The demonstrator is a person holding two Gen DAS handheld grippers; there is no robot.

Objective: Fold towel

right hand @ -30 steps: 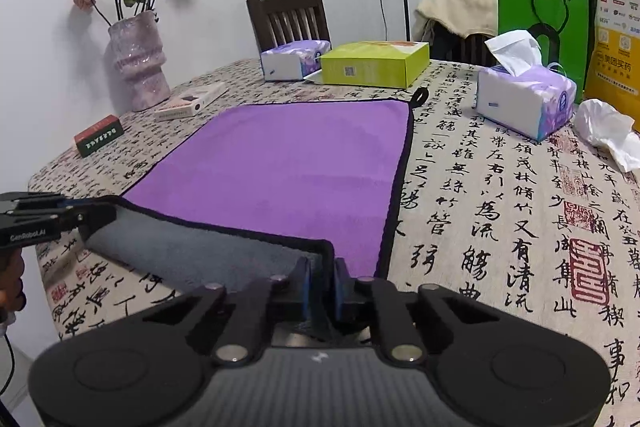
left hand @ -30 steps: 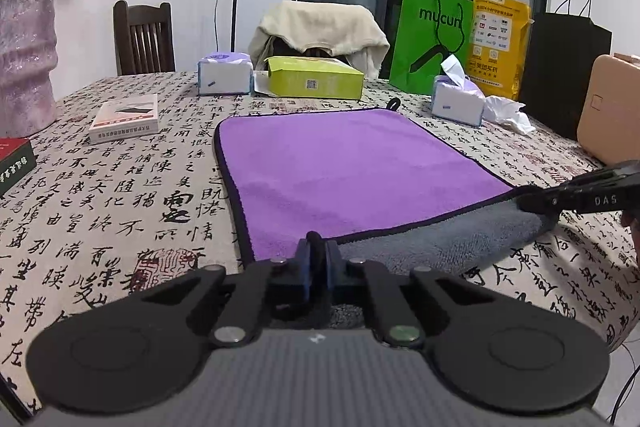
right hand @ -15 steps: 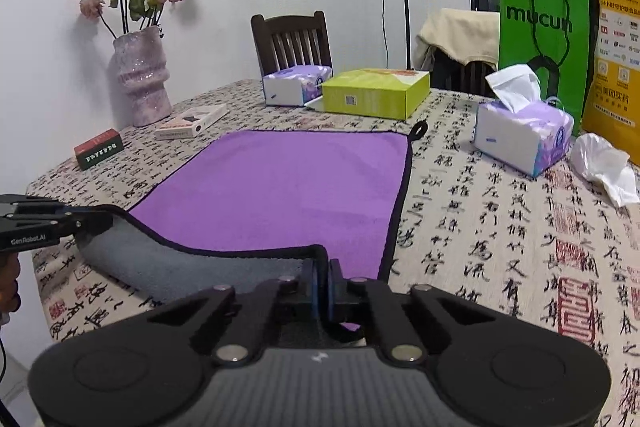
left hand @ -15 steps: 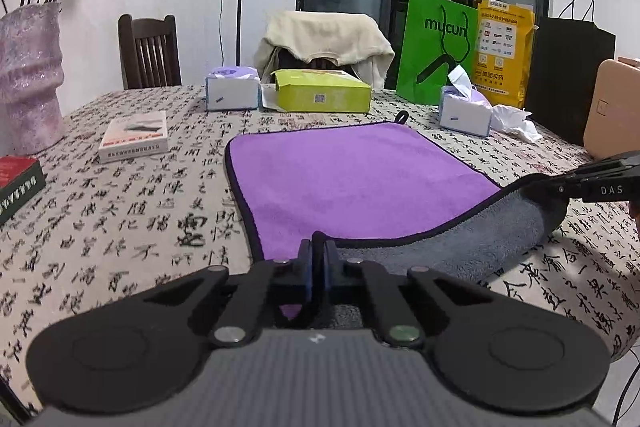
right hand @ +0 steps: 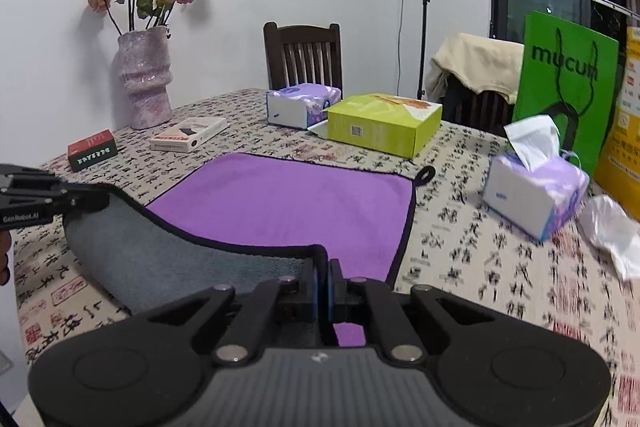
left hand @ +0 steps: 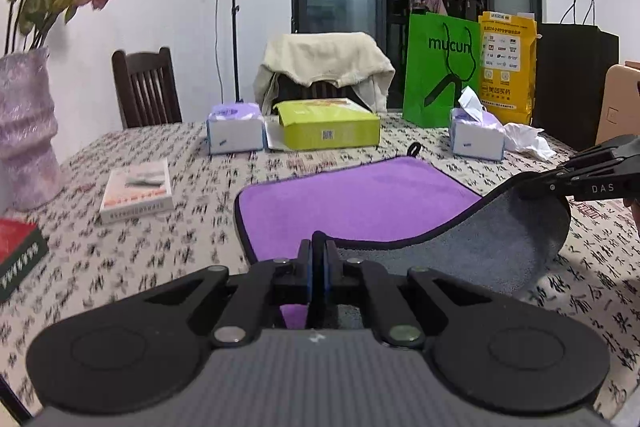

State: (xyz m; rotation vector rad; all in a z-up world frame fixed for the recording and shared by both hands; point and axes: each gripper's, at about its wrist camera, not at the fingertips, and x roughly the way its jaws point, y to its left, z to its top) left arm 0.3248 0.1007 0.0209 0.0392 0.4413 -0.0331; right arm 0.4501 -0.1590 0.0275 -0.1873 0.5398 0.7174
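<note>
I see the purple microfibre towel with a grey underside and black trim point(left hand: 360, 203) lying on the table covered in a calligraphy-print cloth point(left hand: 160, 247), its near edge lifted off the surface so the grey side curls up and faces me. My left gripper point(left hand: 319, 259) has its jaws pressed together on one near corner of that towel, and my right gripper point(right hand: 322, 279) is clamped the same way on the other near corner; each shows at the side of the other's view, pinching the raised hem. The far edge with its black hanging loop point(right hand: 426, 173) rests flat near the lime-green cardboard box point(right hand: 384, 125). A lavender tissue pack point(right hand: 534, 193) sits to the towel's right.
</note>
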